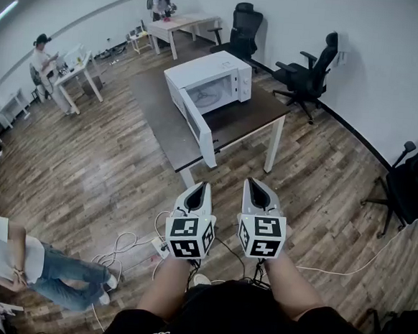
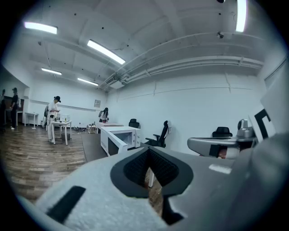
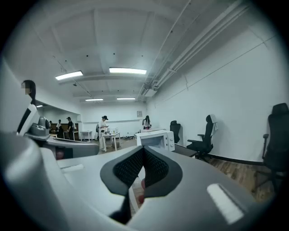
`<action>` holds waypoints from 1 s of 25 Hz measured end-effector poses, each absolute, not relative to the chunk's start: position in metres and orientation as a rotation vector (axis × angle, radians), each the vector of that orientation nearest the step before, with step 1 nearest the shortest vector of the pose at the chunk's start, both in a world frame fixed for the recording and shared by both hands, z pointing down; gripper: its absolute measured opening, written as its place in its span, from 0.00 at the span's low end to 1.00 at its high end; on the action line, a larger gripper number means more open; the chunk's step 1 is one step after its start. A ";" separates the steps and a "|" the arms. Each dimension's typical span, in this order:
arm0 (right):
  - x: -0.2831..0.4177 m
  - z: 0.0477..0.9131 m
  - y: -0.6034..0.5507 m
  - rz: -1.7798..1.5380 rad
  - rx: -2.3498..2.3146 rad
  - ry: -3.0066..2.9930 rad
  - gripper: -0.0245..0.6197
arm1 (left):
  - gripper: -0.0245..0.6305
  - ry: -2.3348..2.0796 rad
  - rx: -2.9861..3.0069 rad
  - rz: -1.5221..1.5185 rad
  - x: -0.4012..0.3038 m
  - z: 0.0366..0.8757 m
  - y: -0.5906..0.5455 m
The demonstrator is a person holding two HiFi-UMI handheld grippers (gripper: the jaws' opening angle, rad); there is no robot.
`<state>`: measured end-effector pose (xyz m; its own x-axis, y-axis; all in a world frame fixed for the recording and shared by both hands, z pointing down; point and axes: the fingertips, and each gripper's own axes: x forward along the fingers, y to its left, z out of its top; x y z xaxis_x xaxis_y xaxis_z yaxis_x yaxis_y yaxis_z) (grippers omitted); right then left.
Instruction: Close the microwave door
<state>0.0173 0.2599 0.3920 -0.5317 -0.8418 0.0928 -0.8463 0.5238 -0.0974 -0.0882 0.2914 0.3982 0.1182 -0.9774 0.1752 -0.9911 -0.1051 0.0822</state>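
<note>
A white microwave stands on a brown table ahead of me, with its door swung open toward the table's front edge. My two grippers are held side by side, well short of the table and above the wood floor. The left gripper and the right gripper each have their jaws together with nothing between them. The left gripper view shows the microwave far off beyond its gripper. The right gripper view shows the microwave beyond its gripper.
Black office chairs stand behind the table, further back and at the right wall. White cables and a power strip lie on the floor by my feet. People stand at other tables at the far left and back; a person is at the lower left.
</note>
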 end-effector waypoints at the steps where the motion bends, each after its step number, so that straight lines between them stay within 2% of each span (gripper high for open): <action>1: 0.018 0.391 0.258 0.190 1.502 -2.710 0.05 | 0.05 -1.977 2.206 0.118 -0.088 0.398 0.289; 25: 0.053 0.409 0.221 0.225 1.413 -2.736 0.05 | 0.05 -2.026 2.123 0.219 -0.060 0.423 0.251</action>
<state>0.0532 0.2215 0.4087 -0.5802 -0.8064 0.1146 -0.8143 0.5711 -0.1040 -0.0603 0.2505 0.4226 0.0502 -0.9689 0.2422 -0.9983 -0.0414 0.0410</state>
